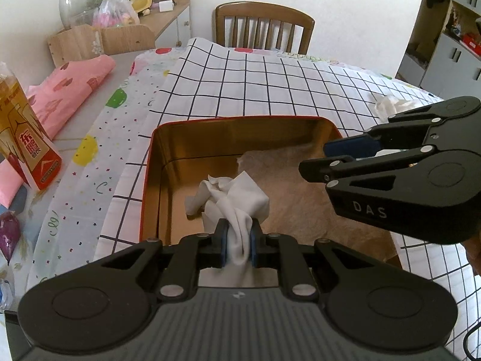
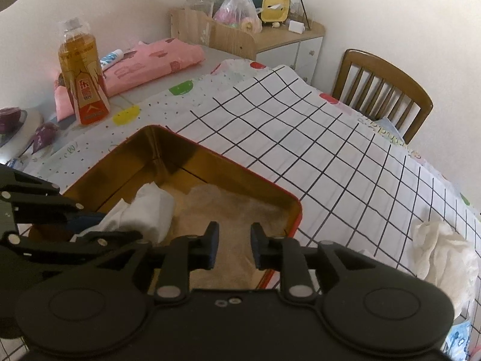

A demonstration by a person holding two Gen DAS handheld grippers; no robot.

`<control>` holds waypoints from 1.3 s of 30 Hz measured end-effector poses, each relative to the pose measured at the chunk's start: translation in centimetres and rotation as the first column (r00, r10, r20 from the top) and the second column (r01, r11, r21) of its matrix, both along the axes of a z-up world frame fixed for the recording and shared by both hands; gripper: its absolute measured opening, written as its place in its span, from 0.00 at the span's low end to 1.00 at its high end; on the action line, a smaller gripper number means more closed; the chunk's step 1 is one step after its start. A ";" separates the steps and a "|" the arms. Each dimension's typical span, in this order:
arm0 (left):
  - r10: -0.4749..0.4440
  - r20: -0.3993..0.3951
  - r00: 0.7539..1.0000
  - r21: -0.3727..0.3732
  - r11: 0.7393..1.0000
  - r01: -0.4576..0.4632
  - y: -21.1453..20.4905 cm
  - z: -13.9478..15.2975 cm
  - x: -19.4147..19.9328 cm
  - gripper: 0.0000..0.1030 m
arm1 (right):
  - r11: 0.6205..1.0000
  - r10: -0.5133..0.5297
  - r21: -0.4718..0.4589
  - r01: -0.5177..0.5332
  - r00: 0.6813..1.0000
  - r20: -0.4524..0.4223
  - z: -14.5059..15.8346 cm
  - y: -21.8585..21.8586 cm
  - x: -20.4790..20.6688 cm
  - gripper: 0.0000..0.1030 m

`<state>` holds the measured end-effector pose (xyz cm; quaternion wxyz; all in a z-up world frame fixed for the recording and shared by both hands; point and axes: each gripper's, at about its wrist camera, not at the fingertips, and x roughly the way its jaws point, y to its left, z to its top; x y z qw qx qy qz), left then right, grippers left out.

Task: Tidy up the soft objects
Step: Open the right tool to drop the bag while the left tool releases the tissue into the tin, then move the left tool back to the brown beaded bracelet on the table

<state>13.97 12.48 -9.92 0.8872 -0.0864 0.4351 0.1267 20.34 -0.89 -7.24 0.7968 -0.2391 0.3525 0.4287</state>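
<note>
Checked tablecloth (image 1: 270,90) underlies the red tin (image 1: 144,198): left gripper (image 1: 239,240) clamps a white cloth (image 1: 231,198) over it, right gripper (image 2: 231,246) empty, parted. Next: release inside, presumably.

"DAS" on right gripper (image 1: 318,159) body; bottle (image 2: 82,75) label unreadable.

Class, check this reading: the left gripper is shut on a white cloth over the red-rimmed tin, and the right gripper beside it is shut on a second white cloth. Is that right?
Not quite. The right gripper holds nothing: the right wrist view shows a clear gap between its pads. The left gripper is indeed shut on the white cloth over the red-rimmed tin. The second white cloth lies loose on the checked tablecloth.
</note>
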 end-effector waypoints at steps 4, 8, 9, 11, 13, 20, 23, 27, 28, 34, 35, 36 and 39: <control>0.002 0.013 1.000 -0.005 1.000 -0.002 -0.1 0.3 -0.3 0.14 | 1.000 0.003 0.027 -0.002 1.000 -0.011 0.6 -0.8 -0.1 0.36; 0.004 0.024 1.000 -0.011 1.000 -0.004 -0.1 0.6 -0.6 0.14 | 0.999 -0.009 0.050 0.010 1.000 -0.022 1.2 -1.6 0.0 0.38; 0.005 0.025 1.000 -0.013 1.000 -0.004 -0.1 0.6 -0.6 0.14 | 0.998 -0.013 0.054 0.014 1.000 -0.024 1.3 -1.8 0.0 0.39; 0.003 0.027 1.000 -0.012 1.000 -0.003 -0.1 0.6 -0.6 0.14 | 0.998 -0.018 0.064 0.020 0.999 -0.027 1.6 -2.2 -0.1 0.41; 0.003 0.030 1.000 -0.008 1.000 -0.003 -0.1 0.6 -0.8 0.14 | 0.997 -0.023 0.071 0.025 0.999 -0.028 1.9 -2.6 -0.2 0.42; -0.002 0.053 0.999 -0.003 1.000 0.002 -0.5 1.1 -1.2 0.16 | 0.994 -0.033 0.103 0.037 0.999 -0.032 2.8 -3.9 -0.6 0.46; -0.005 0.059 0.998 0.001 1.000 0.005 -0.5 1.2 -1.3 0.31 | 0.992 -0.037 0.116 0.040 0.999 -0.034 3.1 -4.5 -0.9 0.48; -0.001 0.080 0.997 0.000 1.000 0.001 -0.6 1.5 -1.6 0.70 | 0.990 -0.037 0.134 0.042 0.999 -0.035 3.7 -5.4 -1.5 0.49; -0.001 0.083 0.997 -0.001 1.000 0.001 -0.6 1.6 -1.7 0.70 | 0.989 -0.038 0.138 0.043 0.999 -0.034 3.8 -5.6 -1.7 0.49; -0.005 0.103 0.995 0.008 1.000 0.005 -1.0 2.6 -2.3 0.70 | 0.982 -0.052 0.182 0.059 0.998 -0.043 4.9 -7.9 -2.6 0.55; -0.007 0.107 0.994 0.010 1.000 0.006 -1.1 2.8 -2.5 0.70 | 0.980 -0.057 0.189 0.065 0.997 -0.046 5.1 -8.2 -2.7 0.55; -0.010 0.109 0.994 0.011 1.000 0.009 -1.2 3.0 -2.6 0.70 | 0.978 -0.063 0.197 0.071 0.997 -0.049 5.3 -8.6 -2.8 0.56; -0.024 0.122 0.992 0.017 1.000 0.022 -1.6 3.7 -3.0 0.70 | 0.972 -0.077 0.221 0.087 0.996 -0.054 5.8 -10.2 -3.3 0.60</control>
